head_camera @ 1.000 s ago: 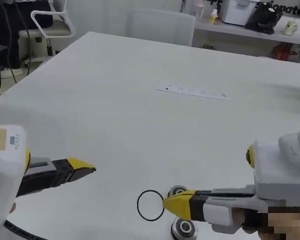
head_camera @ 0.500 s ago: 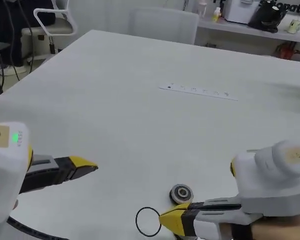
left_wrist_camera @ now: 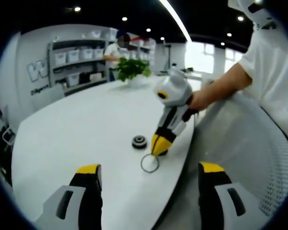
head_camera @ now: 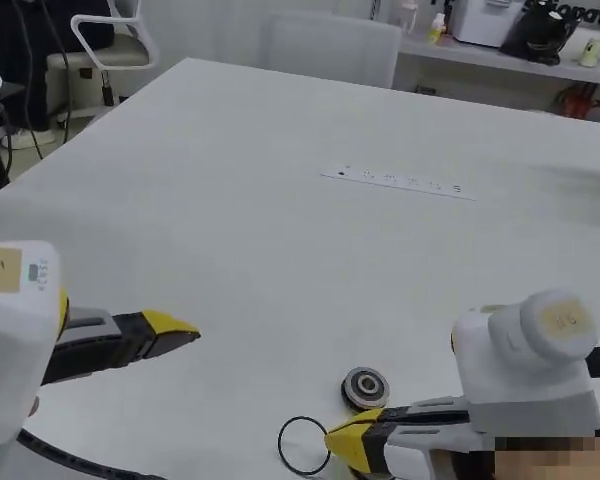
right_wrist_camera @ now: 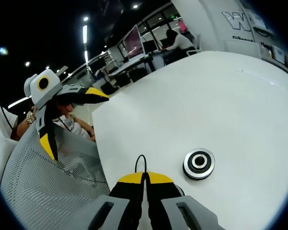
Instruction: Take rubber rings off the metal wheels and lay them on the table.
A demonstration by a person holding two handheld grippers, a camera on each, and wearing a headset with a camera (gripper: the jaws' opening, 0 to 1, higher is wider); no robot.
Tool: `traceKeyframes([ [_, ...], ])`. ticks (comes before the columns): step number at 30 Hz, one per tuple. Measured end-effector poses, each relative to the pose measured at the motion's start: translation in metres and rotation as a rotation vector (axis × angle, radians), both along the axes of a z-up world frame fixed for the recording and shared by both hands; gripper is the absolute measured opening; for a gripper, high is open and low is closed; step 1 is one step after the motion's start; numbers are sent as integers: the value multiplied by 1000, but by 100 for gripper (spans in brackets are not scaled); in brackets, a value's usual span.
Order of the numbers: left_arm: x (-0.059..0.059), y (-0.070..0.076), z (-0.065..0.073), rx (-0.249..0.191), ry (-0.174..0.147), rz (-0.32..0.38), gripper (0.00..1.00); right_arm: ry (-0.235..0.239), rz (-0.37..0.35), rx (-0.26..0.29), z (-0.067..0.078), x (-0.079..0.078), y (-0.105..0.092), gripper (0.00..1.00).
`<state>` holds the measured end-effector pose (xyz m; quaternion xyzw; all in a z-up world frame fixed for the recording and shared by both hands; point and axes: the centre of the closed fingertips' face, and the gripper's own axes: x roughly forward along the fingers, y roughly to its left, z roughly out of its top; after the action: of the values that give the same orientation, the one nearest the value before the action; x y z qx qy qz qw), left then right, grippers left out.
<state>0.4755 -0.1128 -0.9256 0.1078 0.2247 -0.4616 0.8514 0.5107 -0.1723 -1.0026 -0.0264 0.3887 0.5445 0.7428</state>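
Since our right gripper (head_camera: 342, 440) pinches the rubber ring (head_camera: 302, 445) at lower centre, beside the metal wheel (head_camera: 365, 387), we should settle it flat on the table (head_camera: 280, 250) before releasing; left gripper (head_camera: 170, 330) gapes empty.

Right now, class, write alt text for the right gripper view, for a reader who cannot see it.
The right gripper, jaws shut, pinches a thin black rubber ring near the edge of the white table. A metal wheel lies flat on the table just right of the jaws. The left gripper hangs open at upper left.
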Motion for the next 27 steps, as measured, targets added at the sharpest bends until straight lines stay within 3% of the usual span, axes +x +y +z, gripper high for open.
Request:
traceKeyframes([
  [11, 1, 0, -1, 4, -2, 1, 82, -37, 22, -14, -2, 2, 1, 0],
  [27, -1, 1, -3, 16, 5, -7, 80, -74, 43, -10, -1, 3, 3, 10],
])
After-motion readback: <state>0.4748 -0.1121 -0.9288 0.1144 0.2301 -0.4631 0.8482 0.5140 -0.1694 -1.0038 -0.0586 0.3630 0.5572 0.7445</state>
